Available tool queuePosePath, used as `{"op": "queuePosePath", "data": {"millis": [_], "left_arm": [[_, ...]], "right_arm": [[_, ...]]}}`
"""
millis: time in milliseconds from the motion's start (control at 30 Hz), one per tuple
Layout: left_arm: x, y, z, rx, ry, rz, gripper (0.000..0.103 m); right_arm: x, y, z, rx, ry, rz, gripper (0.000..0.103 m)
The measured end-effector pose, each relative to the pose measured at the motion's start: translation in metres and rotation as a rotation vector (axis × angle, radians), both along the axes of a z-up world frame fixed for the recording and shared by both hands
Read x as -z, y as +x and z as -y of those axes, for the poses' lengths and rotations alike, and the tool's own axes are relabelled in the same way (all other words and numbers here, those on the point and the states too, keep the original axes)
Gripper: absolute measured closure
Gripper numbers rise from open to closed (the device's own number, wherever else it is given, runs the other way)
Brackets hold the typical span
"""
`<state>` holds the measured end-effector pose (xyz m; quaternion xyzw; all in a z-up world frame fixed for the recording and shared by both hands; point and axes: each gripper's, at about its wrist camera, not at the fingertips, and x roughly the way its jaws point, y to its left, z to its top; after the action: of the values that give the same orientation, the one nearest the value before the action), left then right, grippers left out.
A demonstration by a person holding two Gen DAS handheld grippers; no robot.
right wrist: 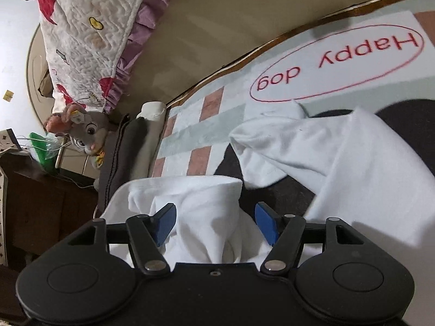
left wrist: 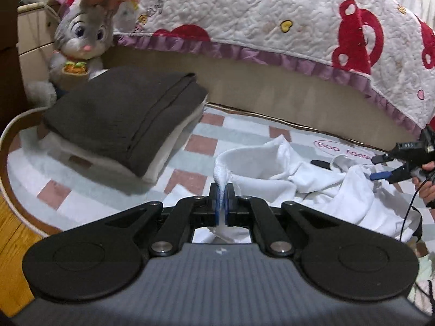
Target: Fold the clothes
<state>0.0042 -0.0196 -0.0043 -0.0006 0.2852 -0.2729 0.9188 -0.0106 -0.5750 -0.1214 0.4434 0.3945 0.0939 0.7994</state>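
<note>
A crumpled white garment (left wrist: 312,184) lies on the checked mat (left wrist: 206,127). My left gripper (left wrist: 222,194) is shut on a bunched edge of it near the mat's middle. In the left wrist view my right gripper (left wrist: 380,167) hangs open over the garment's right side, held by a hand (left wrist: 426,179). In the right wrist view the right gripper (right wrist: 216,221) is open, its blue pads (right wrist: 165,224) on either side of a raised fold of the white garment (right wrist: 312,157). A dark cloth (right wrist: 274,187) shows under the garment there.
A folded stack, dark brown cloth (left wrist: 122,111) on top of pale ones, sits at the mat's back left. A plush rabbit (left wrist: 81,35) leans behind it. A quilted bedspread (left wrist: 272,13) hangs over the bed side. Wooden floor (left wrist: 13,244) lies off the mat's left edge.
</note>
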Motion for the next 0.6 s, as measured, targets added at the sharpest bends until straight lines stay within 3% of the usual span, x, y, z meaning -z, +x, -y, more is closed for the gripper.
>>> {"op": "queuePosePath", "data": {"millis": [200, 267, 333, 367, 467, 500, 567, 600], "left_arm": [[0.011, -0.003, -0.014, -0.013, -0.006, -0.001, 0.101], [0.015, -0.004, -0.018, -0.016, -0.008, 0.000, 0.101], [0.017, -0.004, -0.019, -0.014, -0.015, 0.007, 0.101], [0.017, -0.004, -0.020, -0.016, -0.021, 0.008, 0.101], [0.019, -0.004, -0.025, -0.018, -0.029, 0.020, 0.101], [0.019, -0.005, -0.026, -0.015, -0.030, 0.029, 0.101], [0.017, -0.007, -0.028, -0.009, -0.031, 0.046, 0.101], [0.016, -0.008, -0.029, -0.006, -0.030, 0.056, 0.101]], "right_arm": [[-0.011, 0.049, -0.021, -0.073, -0.097, -0.093, 0.032], [-0.007, 0.069, -0.029, -0.080, -0.157, -0.208, 0.032], [0.006, 0.077, -0.029, 0.053, -0.211, -0.361, 0.031], [0.014, 0.076, -0.028, 0.098, -0.194, -0.414, 0.030], [0.020, 0.064, -0.036, 0.054, -0.036, -0.346, 0.032], [0.020, 0.057, -0.039, 0.056, -0.002, -0.318, 0.036], [0.012, 0.049, -0.052, -0.004, -0.052, -0.240, 0.072], [0.003, 0.046, -0.059, -0.030, -0.139, -0.225, 0.095]]}}
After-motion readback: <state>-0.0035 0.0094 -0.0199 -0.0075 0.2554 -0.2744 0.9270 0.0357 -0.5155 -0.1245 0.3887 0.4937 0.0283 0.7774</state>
